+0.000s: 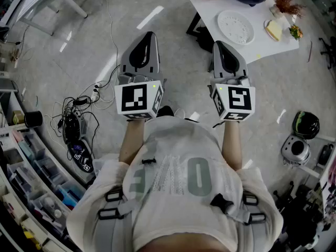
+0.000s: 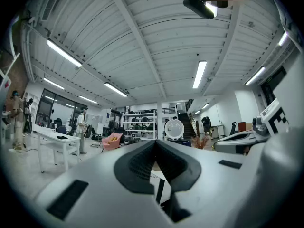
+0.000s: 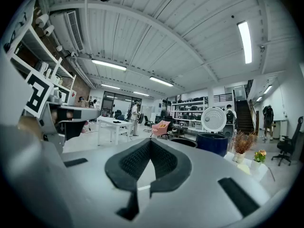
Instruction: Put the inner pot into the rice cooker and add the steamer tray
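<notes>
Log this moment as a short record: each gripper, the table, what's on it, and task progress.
left gripper: shut, empty, held over the floor
right gripper: shut, empty, pointing toward the table
table: white, ahead and to the person's right
on table: white round dish, dark blue pot, round bowl beside the pot, dried plant
task progress: not begun; nothing on the table is touched

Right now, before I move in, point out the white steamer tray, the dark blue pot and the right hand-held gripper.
white steamer tray (image 1: 235, 27): head view, centre of the disc.
dark blue pot (image 3: 212, 145): right gripper view, front wall.
right hand-held gripper (image 1: 218, 46): head view, tip of its shut jaws.
</notes>
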A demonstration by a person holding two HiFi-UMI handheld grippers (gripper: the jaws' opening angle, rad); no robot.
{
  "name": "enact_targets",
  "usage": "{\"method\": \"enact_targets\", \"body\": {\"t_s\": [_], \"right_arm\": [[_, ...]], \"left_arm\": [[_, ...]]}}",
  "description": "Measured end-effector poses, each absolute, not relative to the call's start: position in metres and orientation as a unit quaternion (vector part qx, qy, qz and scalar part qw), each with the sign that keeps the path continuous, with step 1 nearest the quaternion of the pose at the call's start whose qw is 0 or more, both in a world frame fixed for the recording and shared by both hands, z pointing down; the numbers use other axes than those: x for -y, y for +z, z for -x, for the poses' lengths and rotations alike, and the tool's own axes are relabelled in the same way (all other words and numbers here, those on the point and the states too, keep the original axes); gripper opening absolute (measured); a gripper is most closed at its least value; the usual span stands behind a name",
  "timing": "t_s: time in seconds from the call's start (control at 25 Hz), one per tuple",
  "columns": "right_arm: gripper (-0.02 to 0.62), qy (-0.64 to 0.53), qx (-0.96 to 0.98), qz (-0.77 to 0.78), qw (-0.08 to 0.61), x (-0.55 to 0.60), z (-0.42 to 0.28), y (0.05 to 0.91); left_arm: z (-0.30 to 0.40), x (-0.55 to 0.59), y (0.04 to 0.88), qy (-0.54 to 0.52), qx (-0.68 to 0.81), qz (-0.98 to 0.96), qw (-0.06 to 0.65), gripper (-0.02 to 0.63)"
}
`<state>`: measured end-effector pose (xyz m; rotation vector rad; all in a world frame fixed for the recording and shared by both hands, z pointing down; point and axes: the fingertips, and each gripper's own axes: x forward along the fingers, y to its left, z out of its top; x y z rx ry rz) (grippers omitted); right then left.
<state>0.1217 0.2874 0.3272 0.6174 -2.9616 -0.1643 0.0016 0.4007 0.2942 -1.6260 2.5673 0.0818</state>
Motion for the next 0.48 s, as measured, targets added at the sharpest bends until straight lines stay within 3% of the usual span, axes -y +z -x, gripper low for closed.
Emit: {"method": "enact_targets", "body": {"t_s": [0.48], "right_arm": [[0.008,-0.019,0.974,-0.217,0.056,-0.277,-0.125,0.332]], "left_arm": [[0.003,-0.389,0.293,0.021,-0.840,0.541,0.045,0.020]]}}
